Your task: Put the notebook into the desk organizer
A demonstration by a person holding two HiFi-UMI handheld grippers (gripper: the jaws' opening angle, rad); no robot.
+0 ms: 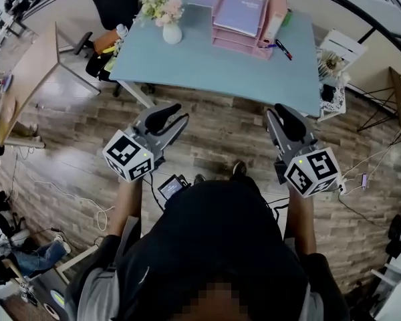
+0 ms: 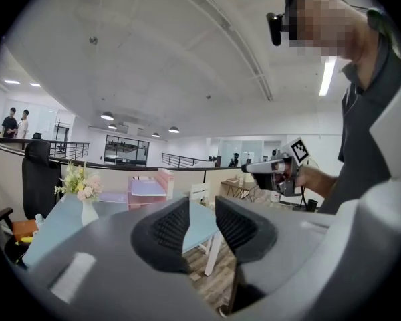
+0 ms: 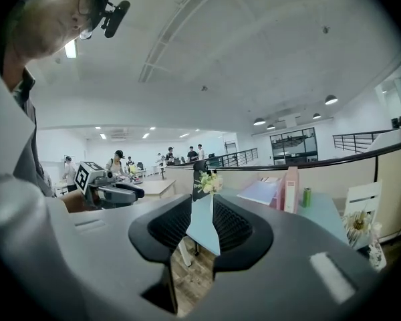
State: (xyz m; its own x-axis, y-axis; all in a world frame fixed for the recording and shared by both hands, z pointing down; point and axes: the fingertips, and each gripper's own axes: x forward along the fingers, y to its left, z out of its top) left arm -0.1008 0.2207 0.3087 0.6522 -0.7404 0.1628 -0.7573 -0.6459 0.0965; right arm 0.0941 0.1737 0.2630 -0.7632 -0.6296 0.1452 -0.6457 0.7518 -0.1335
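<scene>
Lavender notebook [image 1: 240,13] atop pink desk organizer [image 1: 230,42]

Bare table [image 1: 214,69] front and middle, open to a reach from the near edge over the wooden floor [image 1: 217,122]. Obstacles along the far side only: vase of flowers [image 1: 172,32] at left, desk organizer [image 1: 235,45] at right, pens [image 1: 283,49] just beside it. Open gap between vase and organizer.

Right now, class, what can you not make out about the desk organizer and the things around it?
- Head view: the desk organizer's lower trays are hidden under the purple notebook lying on top.
- Head view: the pens beside it are too small to identify.
- Left gripper view: the organizer is too far off and too small for its contents to show.
</scene>
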